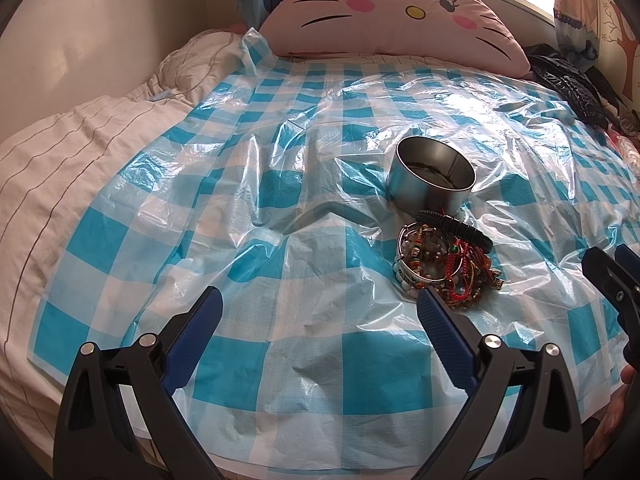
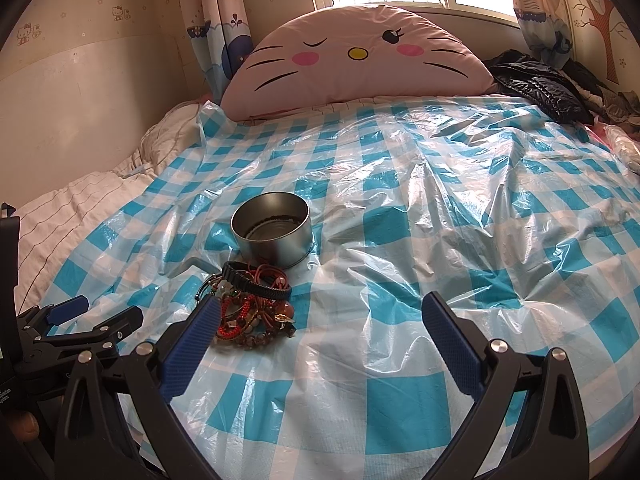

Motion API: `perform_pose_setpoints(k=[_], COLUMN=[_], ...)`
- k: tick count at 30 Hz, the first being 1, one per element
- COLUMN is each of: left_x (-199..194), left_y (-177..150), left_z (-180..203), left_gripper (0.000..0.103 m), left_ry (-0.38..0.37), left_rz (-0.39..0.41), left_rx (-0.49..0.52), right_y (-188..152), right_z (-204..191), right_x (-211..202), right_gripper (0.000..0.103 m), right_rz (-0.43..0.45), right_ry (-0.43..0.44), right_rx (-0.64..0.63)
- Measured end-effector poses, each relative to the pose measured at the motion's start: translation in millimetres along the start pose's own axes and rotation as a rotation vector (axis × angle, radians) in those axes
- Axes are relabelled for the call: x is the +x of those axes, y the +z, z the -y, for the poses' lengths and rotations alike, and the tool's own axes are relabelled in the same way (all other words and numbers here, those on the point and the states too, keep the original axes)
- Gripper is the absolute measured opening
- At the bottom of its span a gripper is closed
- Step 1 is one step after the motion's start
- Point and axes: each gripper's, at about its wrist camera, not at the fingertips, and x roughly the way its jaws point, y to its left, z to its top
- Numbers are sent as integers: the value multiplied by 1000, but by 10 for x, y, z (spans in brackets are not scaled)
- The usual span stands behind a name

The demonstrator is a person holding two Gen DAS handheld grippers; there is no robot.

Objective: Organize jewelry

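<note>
1. The jewelry pile (image 1: 444,264) lies on the bed, on a thin, wrinkled plastic sheet (image 1: 280,184) with blue and white squares. It is a tangled heap: a smooth silver metal bangle, round brown and white beads, red woven cords, and a black ribbed bracelet (image 2: 256,282) on its far side.
2. A round metal tin (image 1: 430,184), with shiny straight walls and no lid, stands just behind the pile, close to it or touching it; I cannot tell which.
3. The left gripper (image 1: 320,308) has its fingers spread wide, holding nothing. The tip of one blue textured finger (image 1: 434,312) is just beside the near edge of the pile.
4. The right gripper (image 2: 322,316) is also spread wide, with nothing between the fingers. One finger (image 2: 200,332) stands in front of the left edge of the pile.
5. A soft pink cushion (image 2: 356,60) in half-round shape, with a cat face, leans at the head of the bed.
6. A black shiny quilted jacket (image 2: 540,84) lies crumpled at the far right corner.
</note>
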Motion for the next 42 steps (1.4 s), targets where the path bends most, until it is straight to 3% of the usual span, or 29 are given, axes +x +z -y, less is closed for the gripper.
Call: perform_pose_setpoints(k=[12, 16, 20, 22, 27, 30, 35, 38, 42], left_x=[0, -56, -80, -43, 185, 367, 644, 781, 1008], left_y=[5, -8, 5, 60, 303, 387, 514, 558, 607], left_z=[-3, 17, 236, 420, 774, 909, 901, 925, 968], left_gripper=[94, 94, 96, 96, 96, 96, 94, 89, 66], left_ry=[-1, -29, -105, -100, -146, -199, -249, -270, -290], left_rz=[0, 23, 39, 50, 28, -20, -97, -132, -204], left_rx=[-1, 14, 129, 200, 267, 260, 153, 134, 107], right_y=[1, -19, -11, 12, 21, 24, 30, 36, 31], right_z=[2, 32, 155, 177, 248, 310, 388, 396, 408], right_x=[-13, -137, -209, -179, -205, -186, -143, -135, -128], right_gripper=[96, 96, 96, 96, 96, 96, 96, 96, 96], right_rz=[5, 67, 94, 75, 85, 77, 58, 53, 48], right_ry=[0, 4, -6, -3, 11, 24, 51, 64, 81], right_rx=[0, 11, 56, 70, 105, 140, 177, 182, 194])
